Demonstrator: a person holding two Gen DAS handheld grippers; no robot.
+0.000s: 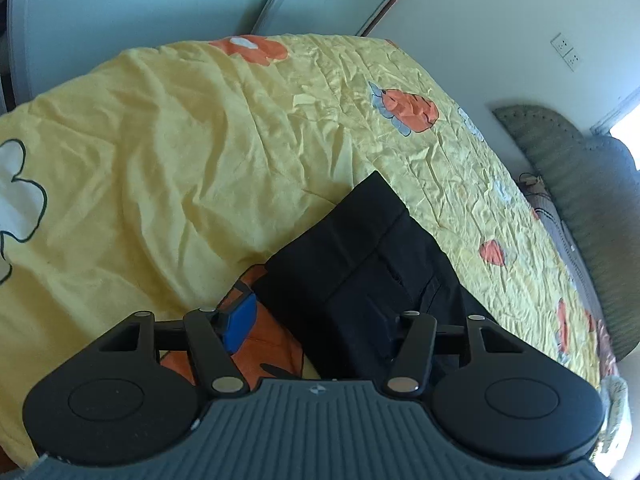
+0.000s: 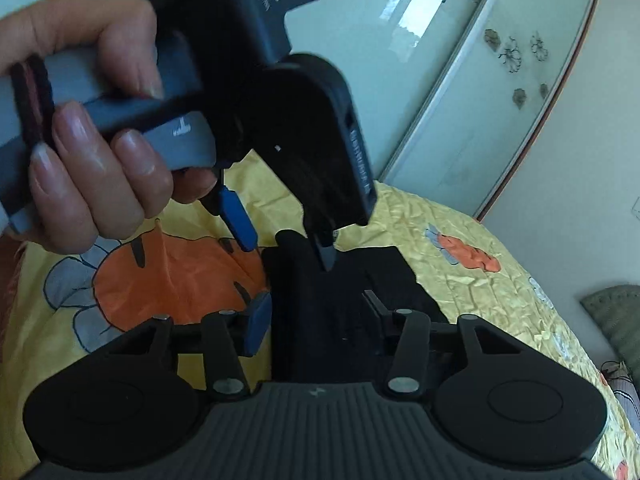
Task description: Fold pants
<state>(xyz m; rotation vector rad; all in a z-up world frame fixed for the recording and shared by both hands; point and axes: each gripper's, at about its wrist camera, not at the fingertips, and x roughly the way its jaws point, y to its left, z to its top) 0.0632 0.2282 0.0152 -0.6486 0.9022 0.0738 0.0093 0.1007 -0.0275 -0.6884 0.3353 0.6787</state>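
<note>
Black pants lying on the yellow bedspread, near its right side, already gathered into a compact stacked bundle with layered edges showing (waistband or hem uncertain, fabric too dark to read). Folding apparently well advanced, perhaps nearly done; possibly one last fold or a squaring-up left, judging by the slightly uneven edges.

Left gripper hovering just over the near end of the bundle, jaws spread wide, blue pad on the left finger off the cloth over the orange flower print, nothing held. Seen also from the right wrist view, hanging above the far left corner of the pants, held by a hand.

Right gripper likewise released, jaws apart, straddling the near left edge of the bundle without pinching it.

No cloth lifted at present. Beyond the bed, a sliding glass door and a wall socket.
</note>
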